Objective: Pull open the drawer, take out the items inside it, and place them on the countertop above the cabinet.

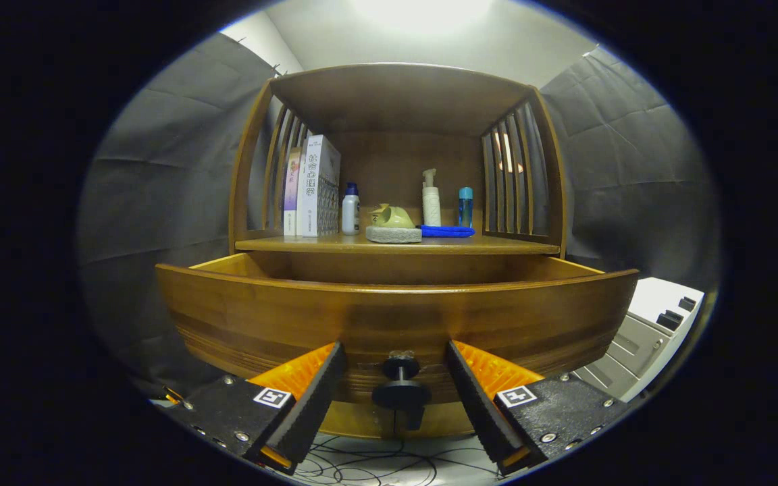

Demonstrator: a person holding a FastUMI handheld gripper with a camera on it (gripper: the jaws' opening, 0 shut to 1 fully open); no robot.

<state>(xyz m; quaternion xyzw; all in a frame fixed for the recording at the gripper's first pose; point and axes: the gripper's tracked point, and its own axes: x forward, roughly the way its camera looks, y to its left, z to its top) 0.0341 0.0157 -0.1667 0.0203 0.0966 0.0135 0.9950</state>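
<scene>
Claw (pixel 396 368) released, fingers spread either side of the dark knob (pixel 400 390), apparently not touching it. Drawer (pixel 396 317), glossy brown wood with curved front, stands pulled out below the worktop (pixel 396 244); interior hidden.

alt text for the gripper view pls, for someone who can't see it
The open gripper straddles the black knob of a pulled-out wooden drawer, fingers not touching it. On the countertop above stand books, bottles, a sponge and a blue cloth.
</scene>
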